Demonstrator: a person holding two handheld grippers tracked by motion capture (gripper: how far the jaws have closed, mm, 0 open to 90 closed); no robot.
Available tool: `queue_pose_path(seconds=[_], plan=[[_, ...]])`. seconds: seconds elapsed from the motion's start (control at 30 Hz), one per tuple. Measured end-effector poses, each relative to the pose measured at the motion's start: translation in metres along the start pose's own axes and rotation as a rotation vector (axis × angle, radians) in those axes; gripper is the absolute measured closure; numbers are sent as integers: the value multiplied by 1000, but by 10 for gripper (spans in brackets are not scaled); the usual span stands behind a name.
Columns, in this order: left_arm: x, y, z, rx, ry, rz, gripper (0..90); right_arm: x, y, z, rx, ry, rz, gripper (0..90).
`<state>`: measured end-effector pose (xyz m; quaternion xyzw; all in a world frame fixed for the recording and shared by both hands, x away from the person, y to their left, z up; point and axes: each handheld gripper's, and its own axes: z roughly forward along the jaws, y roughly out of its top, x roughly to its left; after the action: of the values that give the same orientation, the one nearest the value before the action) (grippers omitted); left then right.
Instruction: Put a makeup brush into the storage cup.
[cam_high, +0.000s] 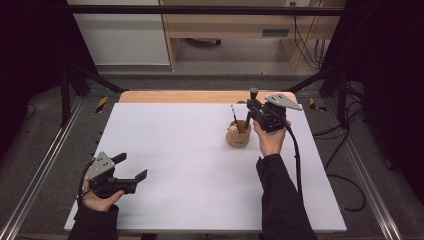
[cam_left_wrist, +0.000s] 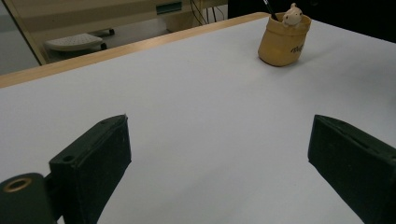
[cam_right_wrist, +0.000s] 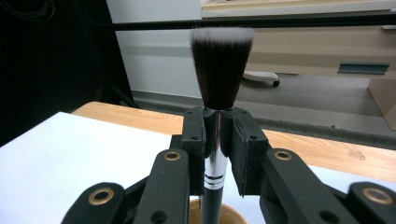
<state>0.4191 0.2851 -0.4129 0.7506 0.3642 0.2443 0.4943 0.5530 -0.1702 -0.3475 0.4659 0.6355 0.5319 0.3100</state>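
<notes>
A tan cup (cam_high: 238, 136) with a small pale figurine and a thin dark stick in it stands right of the white table's middle. My right gripper (cam_high: 253, 106) hovers just above and right of the cup, shut on a makeup brush (cam_right_wrist: 220, 70) held upright, bristles up, its handle reaching down over the cup's mouth (cam_right_wrist: 219, 215). The brush head (cam_high: 254, 92) rises above the jaws. My left gripper (cam_high: 131, 167) rests at the table's front left, jaws wide open with nothing between them. From the left gripper view the cup (cam_left_wrist: 282, 41) sits far off.
The white table sheet (cam_high: 190, 165) lies on a wooden top (cam_high: 190, 96). Metal rails run along both sides, cables trail on the floor at right, and wooden furniture stands behind the table.
</notes>
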Motion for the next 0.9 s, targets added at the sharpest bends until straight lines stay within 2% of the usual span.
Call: queue_pose_path(seconds=[0.4,0.73,0.9], plan=[[0,0,0,-1,2,0,54,-5,-7,16,9,-24,4,775],[0,1,-1,-5,2,4,54,-4,-15,27,38,-28,16,775],[0,1,-1,-6,4,6,54,-2,-19,31,58,-30,6,775]])
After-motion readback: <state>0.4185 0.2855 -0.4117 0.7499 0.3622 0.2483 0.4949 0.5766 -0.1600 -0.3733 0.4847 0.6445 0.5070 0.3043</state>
